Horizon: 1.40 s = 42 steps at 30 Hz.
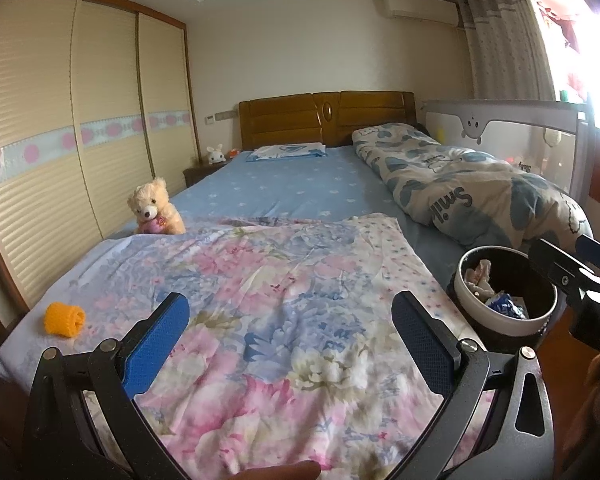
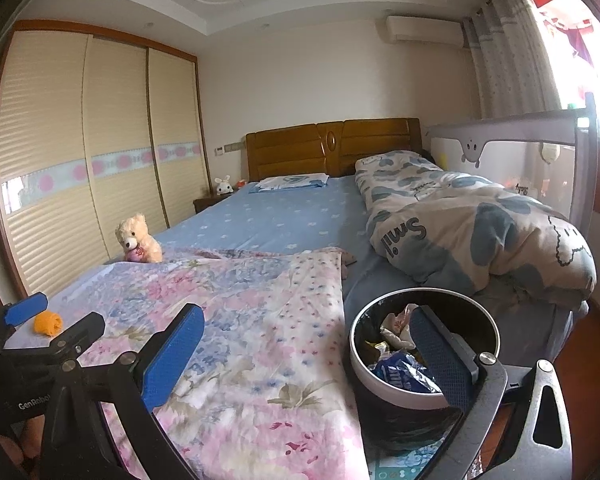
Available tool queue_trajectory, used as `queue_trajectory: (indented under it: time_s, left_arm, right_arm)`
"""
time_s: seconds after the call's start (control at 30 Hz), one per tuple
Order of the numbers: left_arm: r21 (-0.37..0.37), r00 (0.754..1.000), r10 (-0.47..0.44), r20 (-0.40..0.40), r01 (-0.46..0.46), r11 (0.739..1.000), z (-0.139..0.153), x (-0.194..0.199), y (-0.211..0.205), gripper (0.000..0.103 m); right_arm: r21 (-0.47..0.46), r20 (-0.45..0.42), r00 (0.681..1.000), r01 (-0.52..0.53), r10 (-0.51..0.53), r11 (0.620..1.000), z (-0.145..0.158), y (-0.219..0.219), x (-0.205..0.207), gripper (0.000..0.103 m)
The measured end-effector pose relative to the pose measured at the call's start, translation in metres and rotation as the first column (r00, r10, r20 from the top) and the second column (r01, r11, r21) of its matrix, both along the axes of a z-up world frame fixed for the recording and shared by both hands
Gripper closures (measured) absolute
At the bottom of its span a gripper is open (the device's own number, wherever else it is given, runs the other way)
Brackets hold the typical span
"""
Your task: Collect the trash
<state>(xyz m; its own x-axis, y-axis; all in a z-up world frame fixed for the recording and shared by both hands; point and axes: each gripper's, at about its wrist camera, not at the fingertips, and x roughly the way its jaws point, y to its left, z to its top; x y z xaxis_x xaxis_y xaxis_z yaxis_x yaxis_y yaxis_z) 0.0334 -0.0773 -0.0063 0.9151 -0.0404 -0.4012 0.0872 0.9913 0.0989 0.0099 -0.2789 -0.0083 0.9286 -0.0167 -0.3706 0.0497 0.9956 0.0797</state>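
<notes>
A small orange crumpled lump (image 1: pixel 65 319) lies on the floral sheet (image 1: pixel 284 288) near the bed's front left corner; it also shows as an orange lump (image 2: pixel 48 323) in the right wrist view. A round black bin with a white rim (image 2: pixel 384 392) stands at the bed's front right, holding tissues and a blue wrapper (image 2: pixel 404 368). The bin (image 1: pixel 476 312) is also in the left wrist view. My left gripper (image 1: pixel 290 340) hovers open over the sheet, empty, right of the lump. My right gripper (image 2: pixel 306 360) is open and empty, its right finger (image 2: pixel 440 360) in front of the bin's mouth.
A teddy bear (image 1: pixel 154 208) sits at the bed's left edge. A rolled duvet (image 1: pixel 460 184) lies along the right side by a mesh bed rail (image 1: pixel 500 120). A pillow (image 1: pixel 288 150) and wooden headboard (image 1: pixel 324 120) are far back. Sliding wardrobe doors (image 1: pixel 60 140) line the left wall.
</notes>
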Motion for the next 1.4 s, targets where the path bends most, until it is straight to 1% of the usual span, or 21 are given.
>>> queue_trajectory:
  time_s: [0.47,1.4]
  left_arm:
    - [-0.018,1.000,-0.009,0.006,0.009,1.000,0.0008,-0.0008,0.0001,0.000]
    - [-0.026,1.000,-0.010,0.012,0.010,1.000,0.0030,-0.0029,0.0013,0.000]
  right_arm:
    - [-0.007,0.000,1.000,0.000,0.000,1.000,0.0000,0.0018,0.0003,0.000]
    - [-0.010,0.000,1.000,-0.001,0.001,1.000,0.0006,0.0030,0.0003,0.000]
